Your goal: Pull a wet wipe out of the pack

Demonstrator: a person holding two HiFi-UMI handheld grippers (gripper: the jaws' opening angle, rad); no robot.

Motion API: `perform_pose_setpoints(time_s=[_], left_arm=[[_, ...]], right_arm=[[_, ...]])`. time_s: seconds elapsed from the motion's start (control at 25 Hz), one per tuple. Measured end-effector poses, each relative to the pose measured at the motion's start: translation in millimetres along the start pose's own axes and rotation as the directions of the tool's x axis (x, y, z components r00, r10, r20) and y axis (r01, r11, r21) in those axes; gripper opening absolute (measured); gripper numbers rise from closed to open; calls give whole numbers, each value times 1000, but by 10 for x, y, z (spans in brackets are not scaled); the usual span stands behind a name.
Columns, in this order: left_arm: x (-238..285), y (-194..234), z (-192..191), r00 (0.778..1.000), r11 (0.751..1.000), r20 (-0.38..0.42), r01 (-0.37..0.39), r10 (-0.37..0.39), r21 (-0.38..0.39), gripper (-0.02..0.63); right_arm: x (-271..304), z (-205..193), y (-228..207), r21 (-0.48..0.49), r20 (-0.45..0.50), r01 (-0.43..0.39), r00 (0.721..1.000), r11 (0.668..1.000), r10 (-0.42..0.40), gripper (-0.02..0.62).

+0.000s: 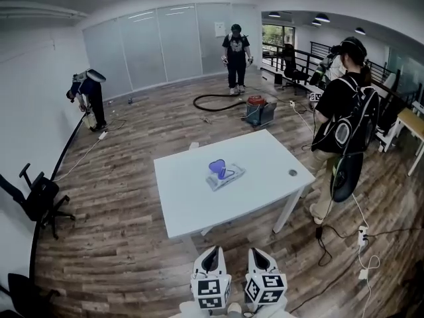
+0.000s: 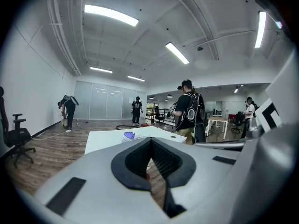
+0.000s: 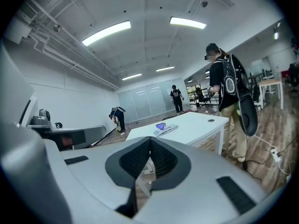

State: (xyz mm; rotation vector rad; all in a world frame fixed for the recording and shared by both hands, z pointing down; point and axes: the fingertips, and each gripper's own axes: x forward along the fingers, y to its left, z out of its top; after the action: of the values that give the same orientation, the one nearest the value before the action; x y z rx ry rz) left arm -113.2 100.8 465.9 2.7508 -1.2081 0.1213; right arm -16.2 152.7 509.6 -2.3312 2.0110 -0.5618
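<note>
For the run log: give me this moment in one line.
left claw: shut, empty | right claw: shut, empty | wet wipe pack: on white table, untouched | claws: short of table

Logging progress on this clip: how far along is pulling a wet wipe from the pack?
Done: nothing visible; the wet wipe pack lies on the white table, no wipe seen pulled out. In hand: nothing; the left gripper and right gripper are shut, empty, short of the table. Left: reach the pack, grip a wipe, pull it free.
</note>
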Motion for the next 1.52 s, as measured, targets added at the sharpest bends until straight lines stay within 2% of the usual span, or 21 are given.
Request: perform_pose_setpoints(time_s=[0.72,1.0,1.52], left_arm=[[760,-80,-15,999,999,-41,-33,34,23,-3],[954,-10,-38,998,999,-31,-49,49,17,-3],[1418,17,-2,999,999,-25,-42,42,1,-3]], right_arm=[[661,171,-497,15,-36,-46,998,999,47,9],[847,114,-634,0,-58,-46,997,999,46,9],[1213,305,-838,-15,-48,-43,998,999,42,9]])
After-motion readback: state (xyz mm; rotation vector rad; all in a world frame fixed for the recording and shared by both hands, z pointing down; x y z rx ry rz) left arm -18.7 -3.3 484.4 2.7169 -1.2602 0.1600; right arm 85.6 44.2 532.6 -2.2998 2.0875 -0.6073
